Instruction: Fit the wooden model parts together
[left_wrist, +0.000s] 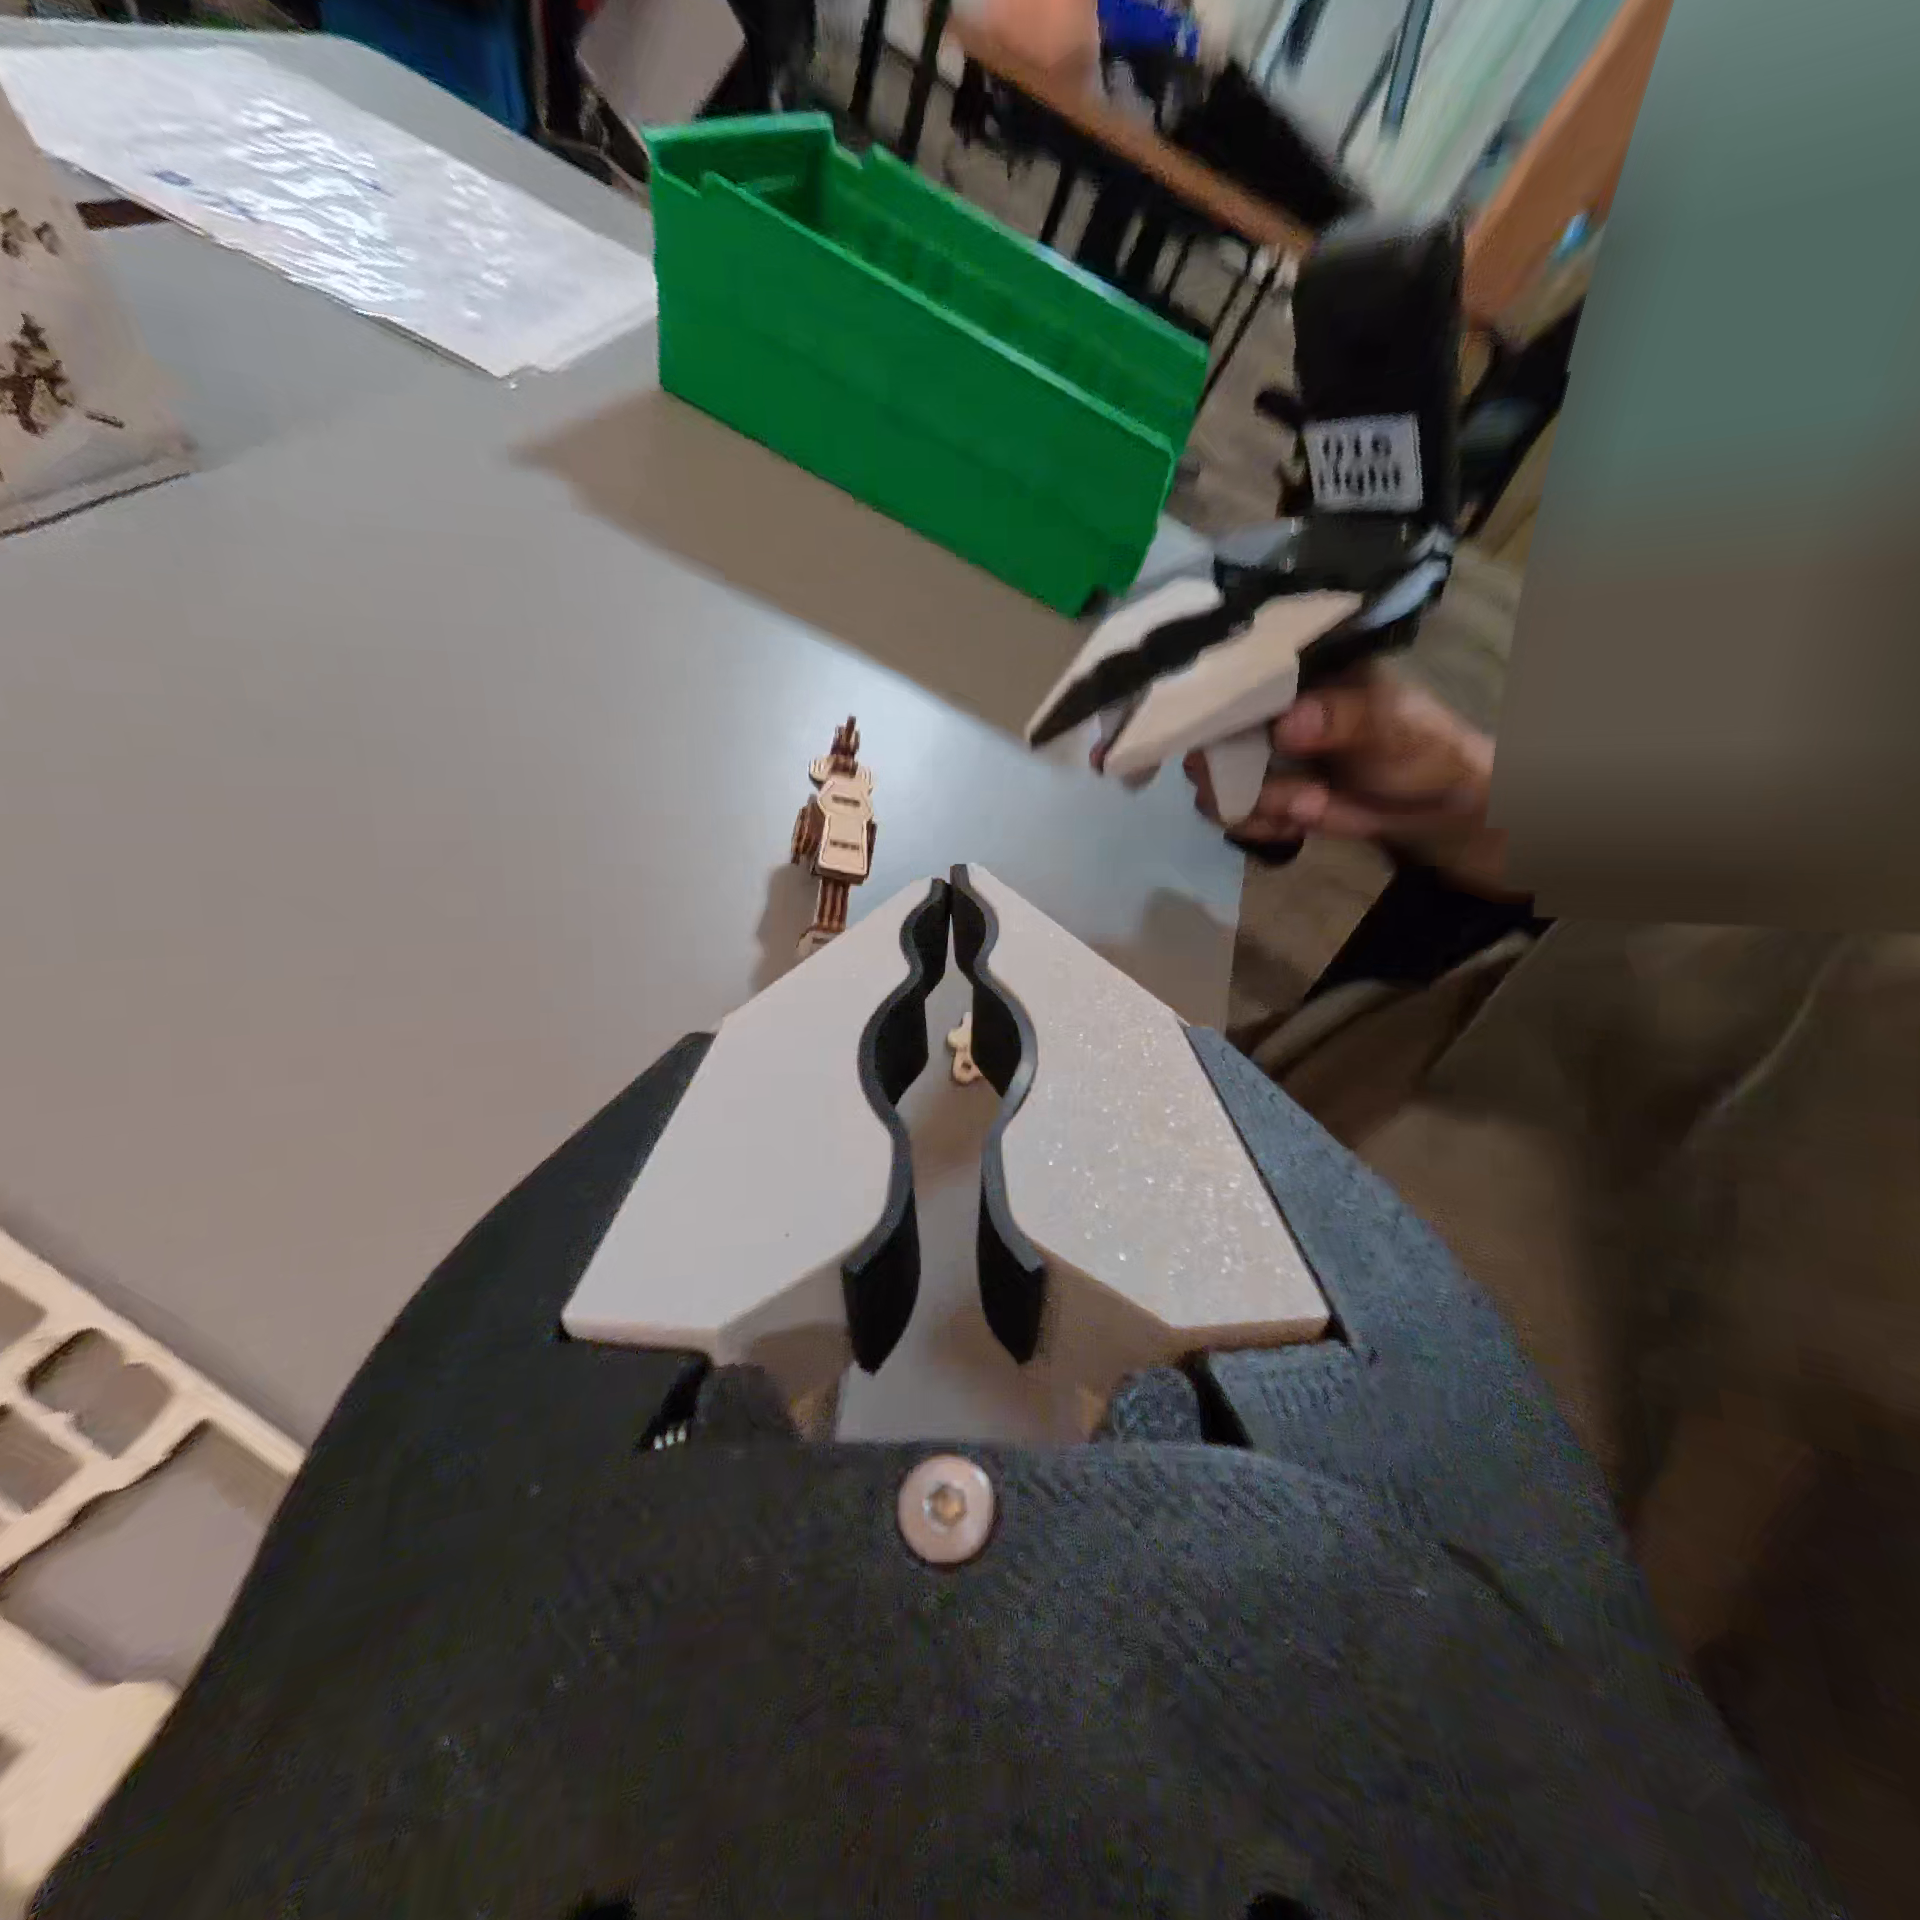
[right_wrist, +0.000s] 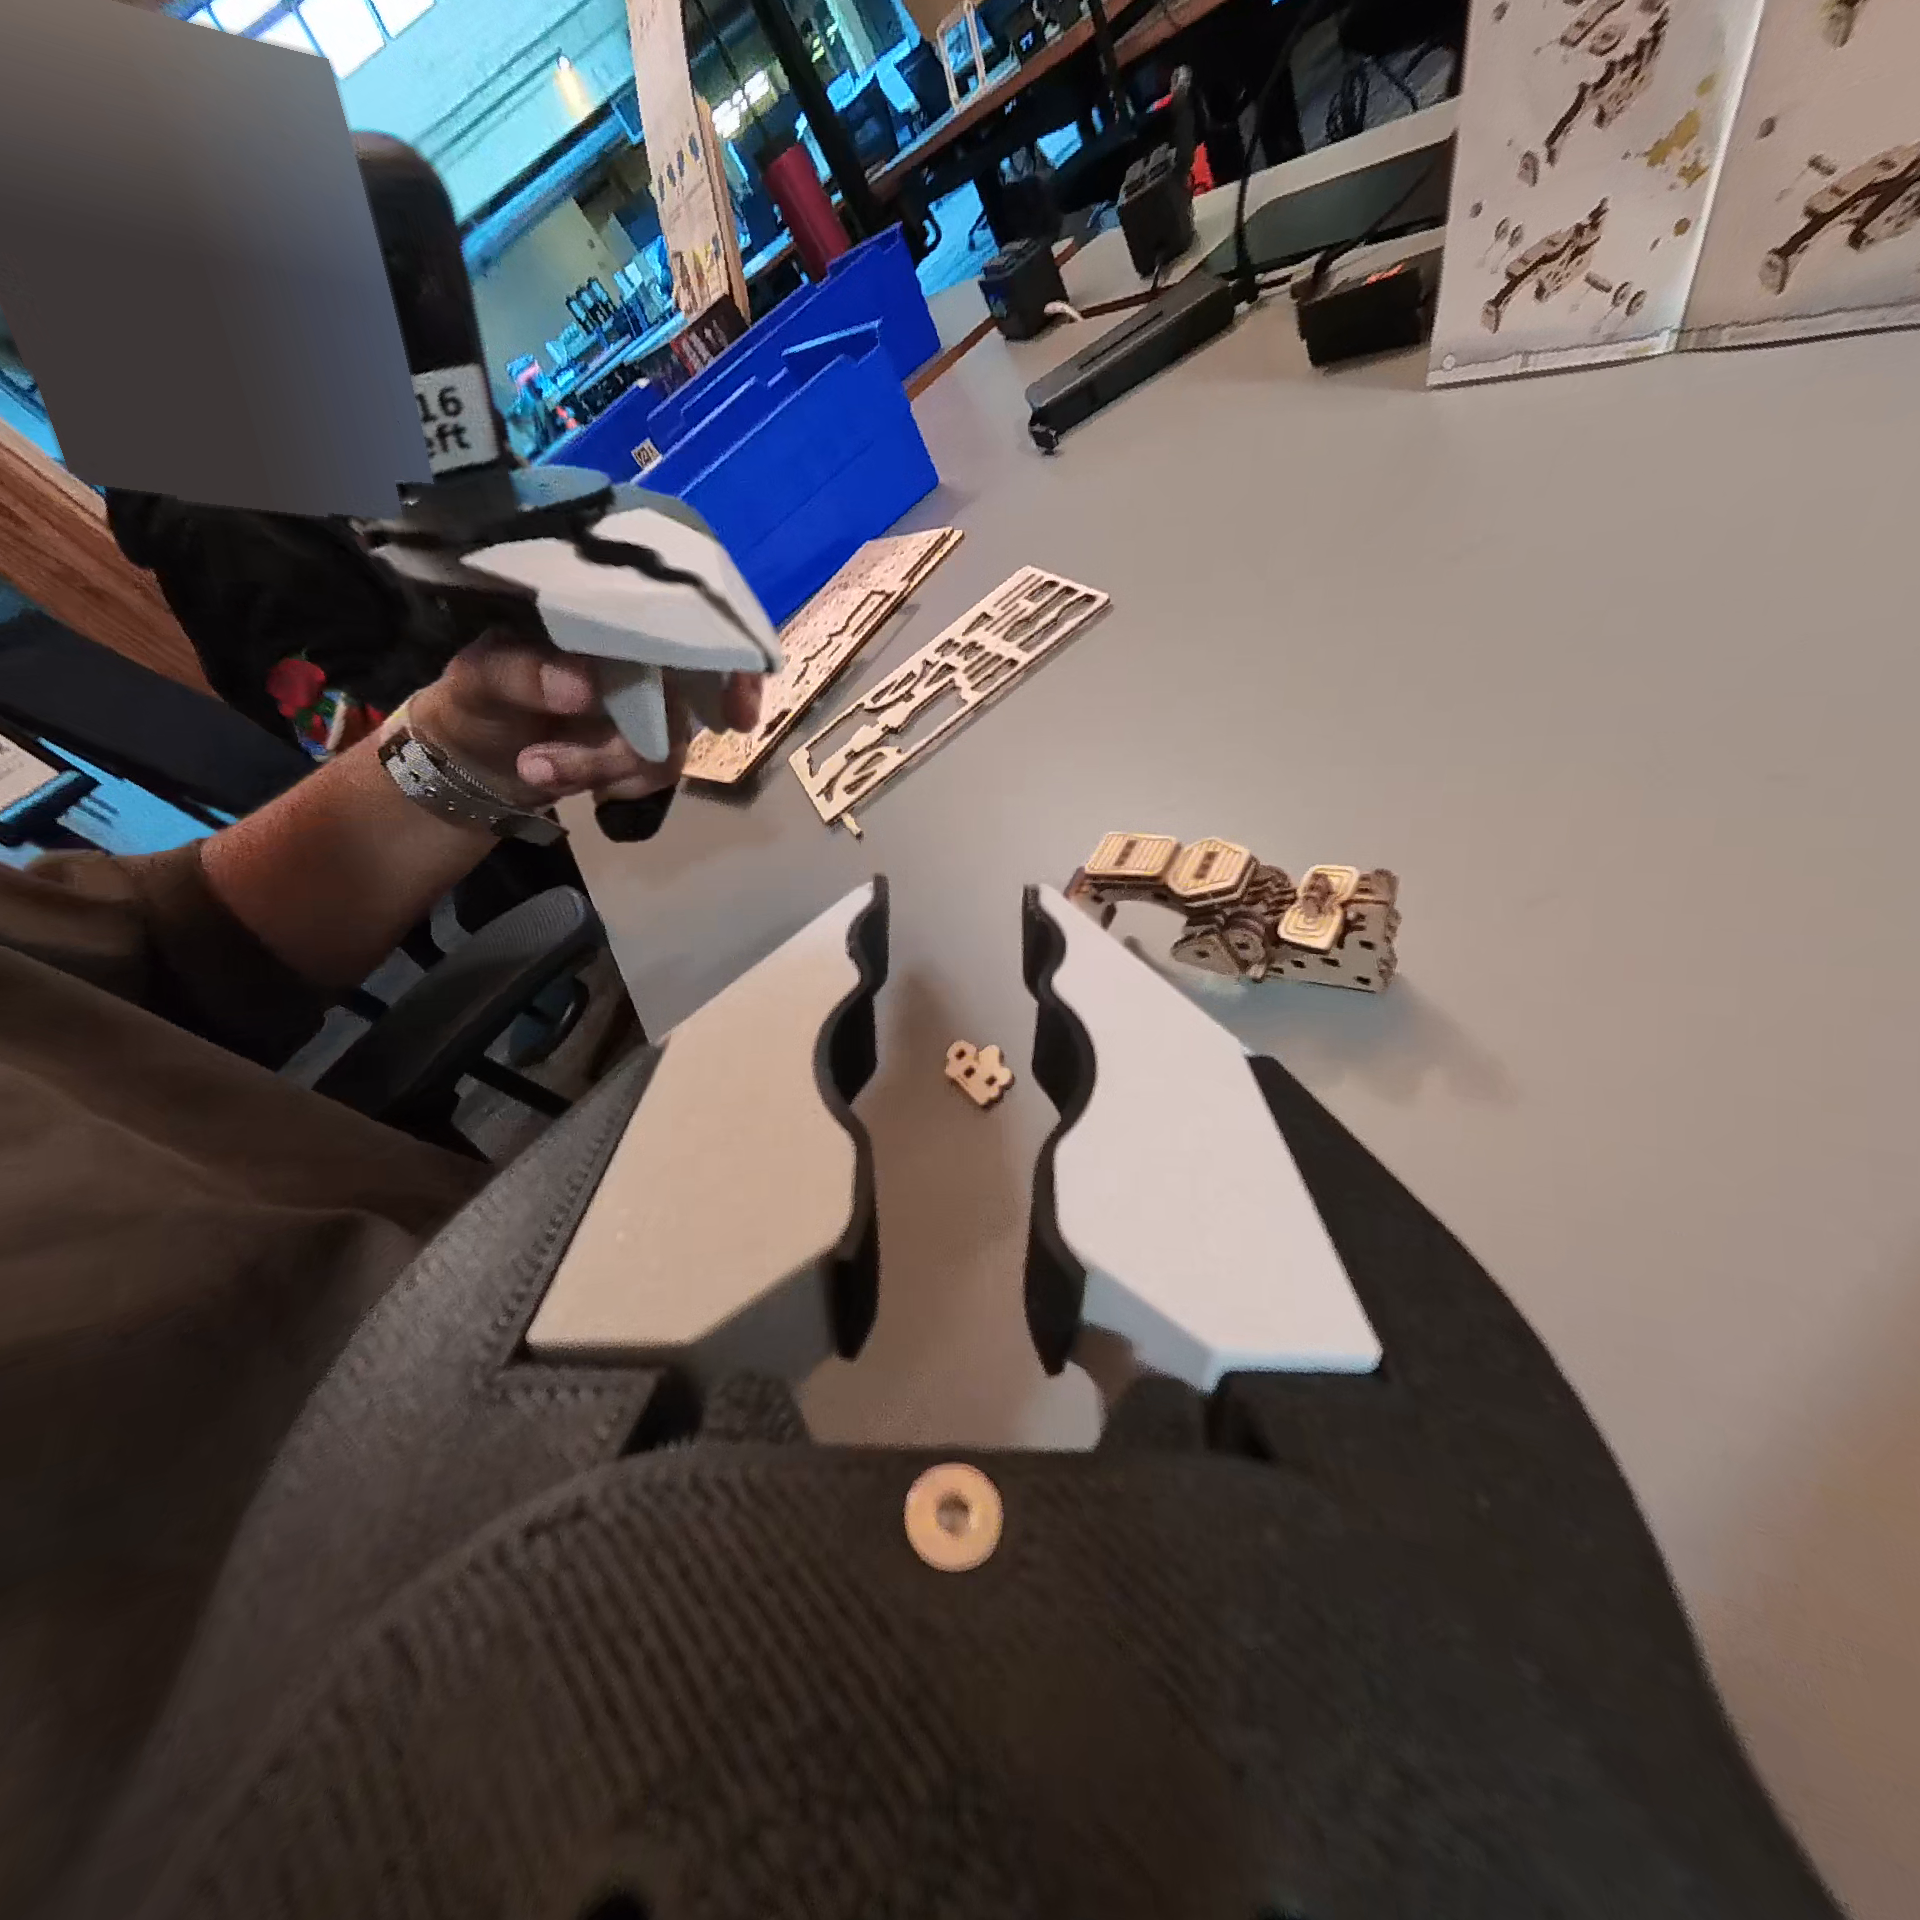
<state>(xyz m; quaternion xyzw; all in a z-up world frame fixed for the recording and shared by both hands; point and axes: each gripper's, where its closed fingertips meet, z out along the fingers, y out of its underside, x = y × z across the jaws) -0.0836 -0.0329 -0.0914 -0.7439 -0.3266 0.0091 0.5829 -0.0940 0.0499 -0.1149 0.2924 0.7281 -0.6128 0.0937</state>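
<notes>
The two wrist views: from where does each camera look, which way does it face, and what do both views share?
Left wrist view: sits behind the shut left gripper, facing the wooden model and green bin; shows the right gripper and its hand.
Right wrist view: sits behind the open right gripper, facing the blue bins and part sheets; shows the left gripper.
Shared: the model, small wooden piece, grey table.
</notes>
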